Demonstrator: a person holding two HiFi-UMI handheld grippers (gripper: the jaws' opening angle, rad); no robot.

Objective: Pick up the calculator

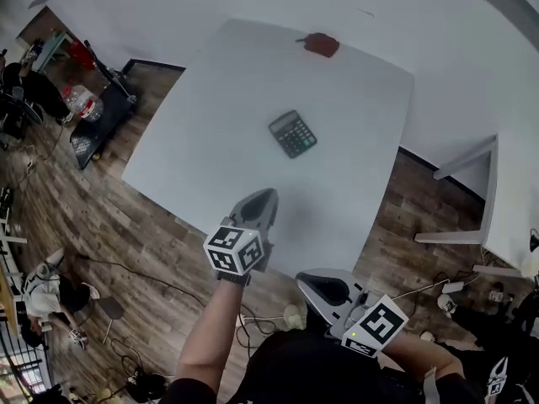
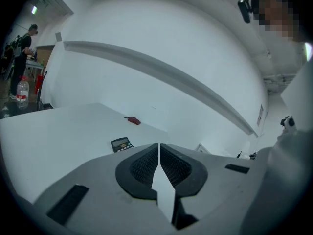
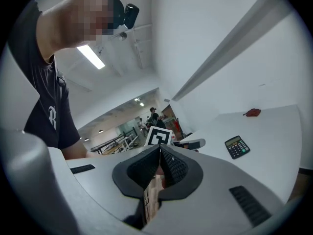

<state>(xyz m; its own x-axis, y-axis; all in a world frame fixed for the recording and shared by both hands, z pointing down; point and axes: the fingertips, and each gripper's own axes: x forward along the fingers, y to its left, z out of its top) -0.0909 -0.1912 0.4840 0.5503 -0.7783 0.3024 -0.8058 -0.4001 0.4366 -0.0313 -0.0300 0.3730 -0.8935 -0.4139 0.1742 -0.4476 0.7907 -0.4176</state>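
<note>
Wood floor [image 1: 101,225] around white table [image 1: 194,150].

Head view: calculator [image 1: 292,133] lies flat near middle of table. Small red thing [image 1: 321,45] at 12 o'clock from it, by far edge. Left hand-held gripper [image 1: 259,202] at 7 o'clock from calculator, over near edge. Right hand-held gripper [image 1: 324,291] at 6 o'clock, off table.

Left gripper view: jaws pressed together, empty. Calculator at 9 o'clock from tips, apart.

Right gripper view: jaws together, empty. Calculator at 3 o'clock, well apart.

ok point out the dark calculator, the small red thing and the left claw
dark grey rectangular calculator [image 1: 292,133], head view, middle of its face
small red object [image 1: 321,45], head view, its centre
left claw [image 2: 159,146], left gripper view, where its shut tips meet
</note>
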